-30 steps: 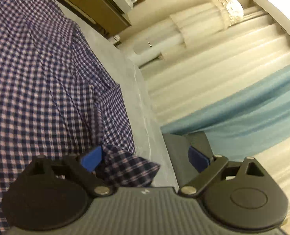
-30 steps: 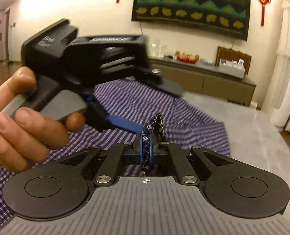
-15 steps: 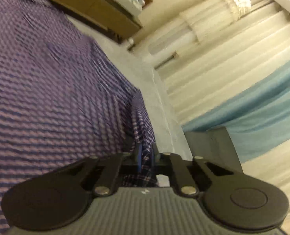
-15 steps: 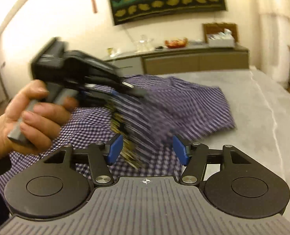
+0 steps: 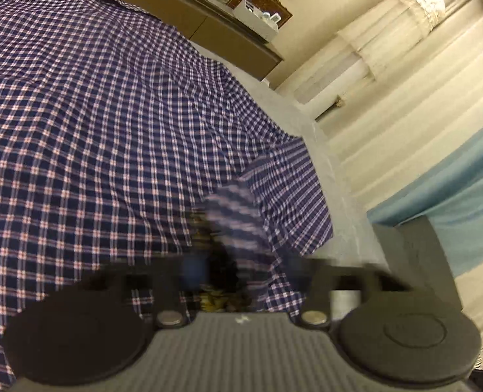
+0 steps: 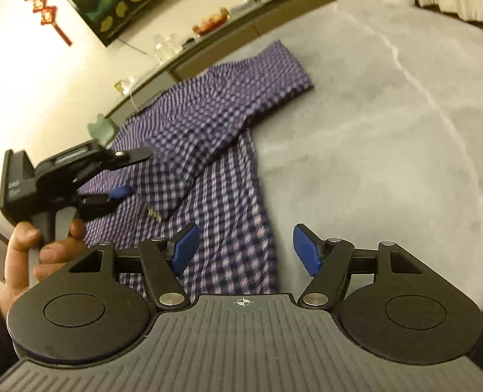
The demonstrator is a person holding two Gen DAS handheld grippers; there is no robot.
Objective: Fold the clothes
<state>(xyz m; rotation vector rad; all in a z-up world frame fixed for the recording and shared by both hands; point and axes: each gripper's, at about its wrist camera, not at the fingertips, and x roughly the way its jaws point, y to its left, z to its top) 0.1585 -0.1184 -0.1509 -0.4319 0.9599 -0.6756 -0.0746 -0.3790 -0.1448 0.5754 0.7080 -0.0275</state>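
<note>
Lying across the grey surface (image 6: 388,124), the checked shirt (image 6: 215,124) apparently fills both grippers' views.

right gripper (image 6: 243,248) jaws now parted, sleeve (image 6: 205,137) dropped onto shirt (image 6: 241,228), left gripper (image 5: 241,268) reopening

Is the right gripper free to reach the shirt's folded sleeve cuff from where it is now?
Probably yes: the right gripper is open and empty over the shirt, nothing between it and the cuff.

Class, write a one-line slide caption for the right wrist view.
Open right gripper hovers over a checked shirt on the grey table, left gripper alongside.
</note>
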